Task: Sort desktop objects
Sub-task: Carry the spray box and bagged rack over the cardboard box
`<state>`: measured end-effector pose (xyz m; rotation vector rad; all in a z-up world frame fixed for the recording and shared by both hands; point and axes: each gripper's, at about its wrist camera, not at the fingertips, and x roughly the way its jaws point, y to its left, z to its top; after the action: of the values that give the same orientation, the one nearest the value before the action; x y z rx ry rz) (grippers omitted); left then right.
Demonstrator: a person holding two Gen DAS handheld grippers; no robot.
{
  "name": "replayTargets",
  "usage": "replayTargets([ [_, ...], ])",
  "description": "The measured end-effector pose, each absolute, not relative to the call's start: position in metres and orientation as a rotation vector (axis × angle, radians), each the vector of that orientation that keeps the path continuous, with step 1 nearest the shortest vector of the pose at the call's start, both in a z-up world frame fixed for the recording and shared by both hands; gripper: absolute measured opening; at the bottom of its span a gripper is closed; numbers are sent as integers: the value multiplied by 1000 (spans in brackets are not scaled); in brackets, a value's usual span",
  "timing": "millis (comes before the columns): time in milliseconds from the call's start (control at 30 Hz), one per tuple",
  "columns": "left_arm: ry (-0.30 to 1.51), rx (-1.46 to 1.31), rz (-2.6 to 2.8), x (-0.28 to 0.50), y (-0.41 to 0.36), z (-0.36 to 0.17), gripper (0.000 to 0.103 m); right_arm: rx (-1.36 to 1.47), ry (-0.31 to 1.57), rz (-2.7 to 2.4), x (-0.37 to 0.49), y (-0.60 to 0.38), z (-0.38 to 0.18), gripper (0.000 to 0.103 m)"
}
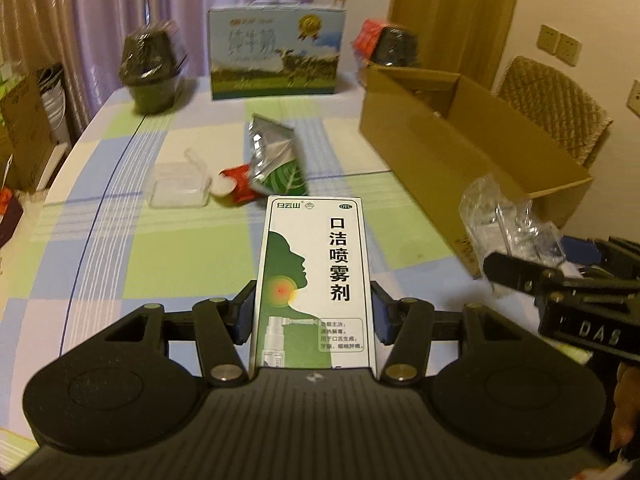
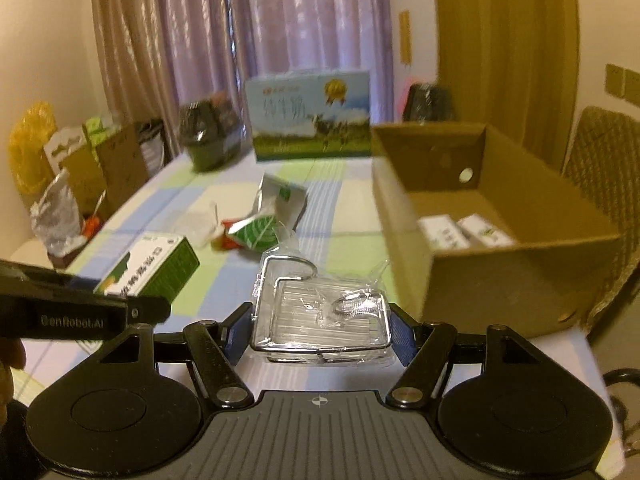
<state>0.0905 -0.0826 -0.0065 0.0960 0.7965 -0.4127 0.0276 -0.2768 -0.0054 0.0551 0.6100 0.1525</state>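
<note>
The left tool [image 1: 313, 312] is clamping a white-and-green medicine box [image 1: 313, 276] between its blue pads, lifted over the near edge of the checked surface [image 1: 100, 248]; the box face is showing "口洁喷雾剂" in bold black characters, a green head silhouette and a small "OTC" oval. The right tool [image 2: 320, 330] is gripping one wire soap rack in clear wrap [image 2: 320, 312], also above the near edge; the left unit's side, crossing the right wrist view, is reading "GenRobot.AI". The open cardboard box [image 2: 500, 276] is sitting at the right edge, with two white cartons [image 2: 464, 232] lying side by side on its floor. Mid-surface, one crumpled green-leaf foil pouch [image 1: 276, 160], one red packet [image 1: 238, 184] and one clear plastic case [image 1: 178, 184] are lying close together. Along the far edge, one blue milk carton [image 1: 276, 56] with a gold medal badge is standing between two dark wrapped tubs [image 1: 152, 72].
</note>
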Motion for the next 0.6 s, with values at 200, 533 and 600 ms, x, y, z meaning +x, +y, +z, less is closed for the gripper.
replayTargets([
  [200,768,119,-446,76,-104,10,51,74,554,109,15,-301,19,66],
  [533,753,107,-547,70,-148,25,51,108,507,17,8,-350,38,66],
  [600,749,109,-568,71,-159,28,50,114,501,-1,9,-361,40,66],
])
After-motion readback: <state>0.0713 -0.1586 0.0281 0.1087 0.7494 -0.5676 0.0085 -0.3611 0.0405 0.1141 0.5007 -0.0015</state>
